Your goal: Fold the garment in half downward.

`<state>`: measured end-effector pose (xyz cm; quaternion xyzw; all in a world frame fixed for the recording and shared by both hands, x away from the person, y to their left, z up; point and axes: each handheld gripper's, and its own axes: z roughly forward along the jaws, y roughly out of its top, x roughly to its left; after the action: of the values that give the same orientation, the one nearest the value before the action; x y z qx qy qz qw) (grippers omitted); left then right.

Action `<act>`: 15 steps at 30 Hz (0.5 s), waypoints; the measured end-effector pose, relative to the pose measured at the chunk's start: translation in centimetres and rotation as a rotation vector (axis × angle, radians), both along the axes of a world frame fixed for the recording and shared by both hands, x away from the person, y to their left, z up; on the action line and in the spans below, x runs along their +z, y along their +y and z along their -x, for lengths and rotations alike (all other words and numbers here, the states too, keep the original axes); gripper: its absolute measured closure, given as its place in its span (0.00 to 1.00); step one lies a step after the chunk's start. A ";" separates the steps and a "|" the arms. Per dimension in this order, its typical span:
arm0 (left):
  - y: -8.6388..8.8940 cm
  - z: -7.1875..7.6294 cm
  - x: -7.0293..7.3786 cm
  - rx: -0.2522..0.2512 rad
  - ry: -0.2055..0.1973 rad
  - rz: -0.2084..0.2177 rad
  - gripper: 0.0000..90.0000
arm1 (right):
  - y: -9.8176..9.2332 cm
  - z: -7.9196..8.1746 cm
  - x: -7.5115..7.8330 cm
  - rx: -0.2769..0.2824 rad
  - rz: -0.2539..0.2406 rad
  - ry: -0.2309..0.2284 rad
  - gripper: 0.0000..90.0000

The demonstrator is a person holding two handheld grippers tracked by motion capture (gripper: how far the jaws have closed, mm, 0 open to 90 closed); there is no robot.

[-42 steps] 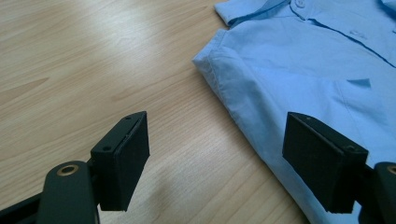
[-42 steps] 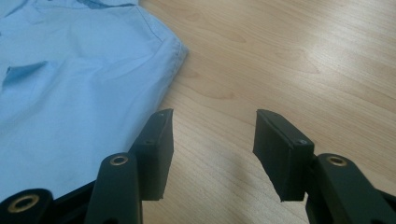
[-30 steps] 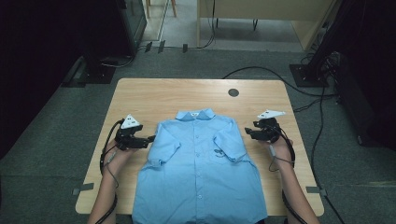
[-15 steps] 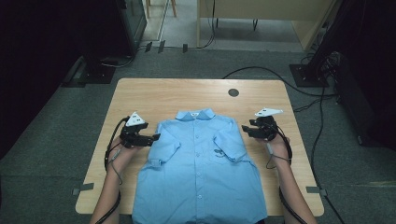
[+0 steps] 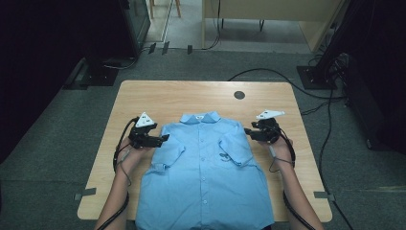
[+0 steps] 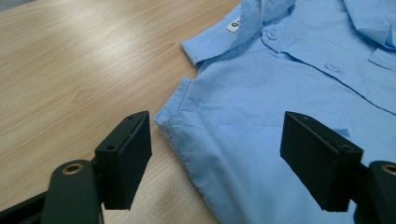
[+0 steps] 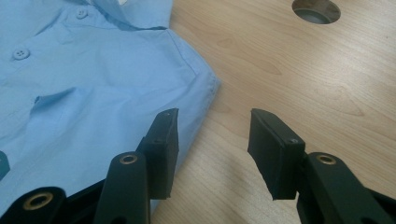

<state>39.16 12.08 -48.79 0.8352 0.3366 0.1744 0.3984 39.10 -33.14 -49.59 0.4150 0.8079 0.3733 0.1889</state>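
Left gripper (image 5: 165, 138) moved in to the blue shirt (image 5: 206, 177) shoulder, jaws wide apart; right gripper (image 5: 247, 131) jaws closing, half apart, straddling the opposite shoulder edge on the table (image 5: 191, 96).

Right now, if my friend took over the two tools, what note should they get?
Left tool: open, astride the shirt's left shoulder edge, not pinching.
Right tool: half open, jaws just been closing, at the right shoulder edge, not gripping yet.
Shirt lies flat, buttoned, collar away from you, sleeves folded in, on the table.
Done: both tools in place.
Left: probably grip both shoulders, then fold.
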 end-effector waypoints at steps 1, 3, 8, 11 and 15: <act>0.0 0.0 0.0 0.000 0.000 0.000 0.30 | 0.0 0.0 0.0 0.000 0.000 0.000 0.59; 0.0 -0.1 0.0 0.002 0.005 0.002 0.30 | 0.1 0.0 0.2 0.001 -0.012 0.001 0.59; -0.4 -0.4 -0.3 0.003 -0.005 -0.027 0.30 | 0.8 -0.2 0.4 0.004 0.004 -0.013 0.62; -0.4 -0.6 -0.5 0.000 -0.001 -0.031 0.33 | 1.0 -0.6 0.4 -0.010 0.004 -0.006 0.64; -0.5 -0.6 -0.6 0.001 -0.001 -0.028 0.33 | 1.1 -0.9 0.2 -0.015 -0.008 -0.021 0.65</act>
<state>39.77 11.59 -49.37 0.8405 0.3343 0.1795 0.3867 40.04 -32.04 -49.37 0.4177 0.8014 0.3793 0.1987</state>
